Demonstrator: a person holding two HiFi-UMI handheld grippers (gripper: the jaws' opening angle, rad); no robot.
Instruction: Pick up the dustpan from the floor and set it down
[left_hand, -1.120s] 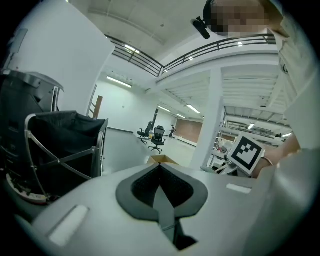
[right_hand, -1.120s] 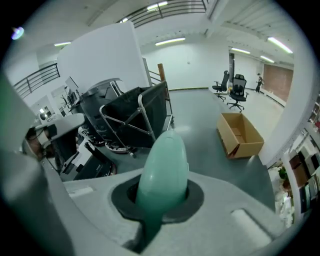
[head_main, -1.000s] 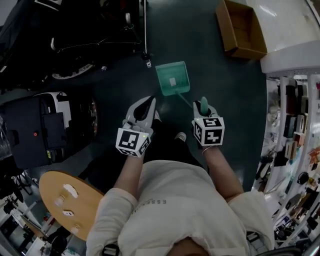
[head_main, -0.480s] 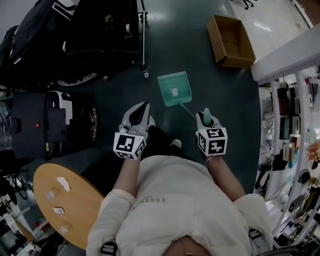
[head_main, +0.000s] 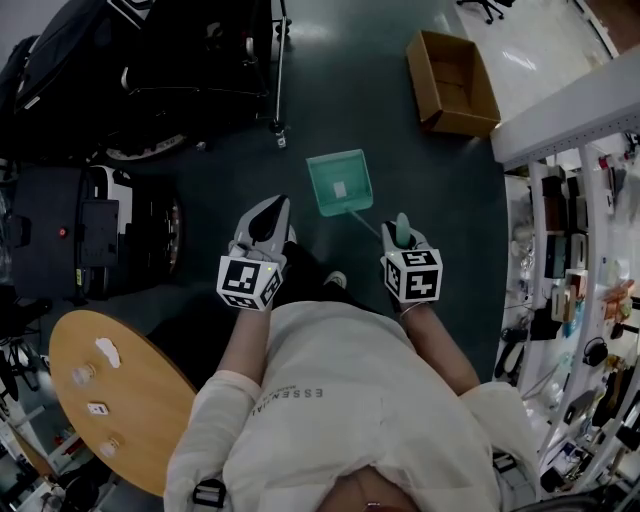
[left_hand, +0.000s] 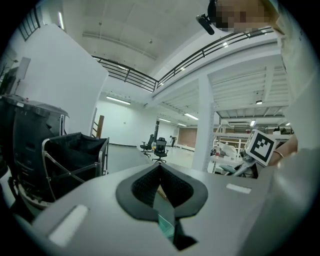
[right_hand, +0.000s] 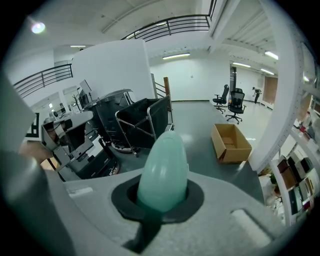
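The green dustpan (head_main: 340, 182) hangs out ahead of me over the dark floor, its thin handle running back to my right gripper (head_main: 402, 232). That gripper is shut on the rounded green handle end (right_hand: 162, 172), which sticks up between the dark pads in the right gripper view. Whether the pan touches the floor I cannot tell. My left gripper (head_main: 268, 215) is held level to the left of the dustpan, apart from it, jaws together with nothing in them. A sliver of green dustpan (left_hand: 166, 227) shows low down between the left pads.
An open cardboard box (head_main: 452, 72) lies on the floor at the far right. A black folding cart (head_main: 200, 60) and a dark machine (head_main: 90, 235) stand at the left. A round wooden table (head_main: 110, 400) is at my lower left; crowded shelves (head_main: 570, 250) line the right.
The right gripper keeps its hold on the handle. Both grippers and the dustpan have drifted a little across the floor while the head view turned.
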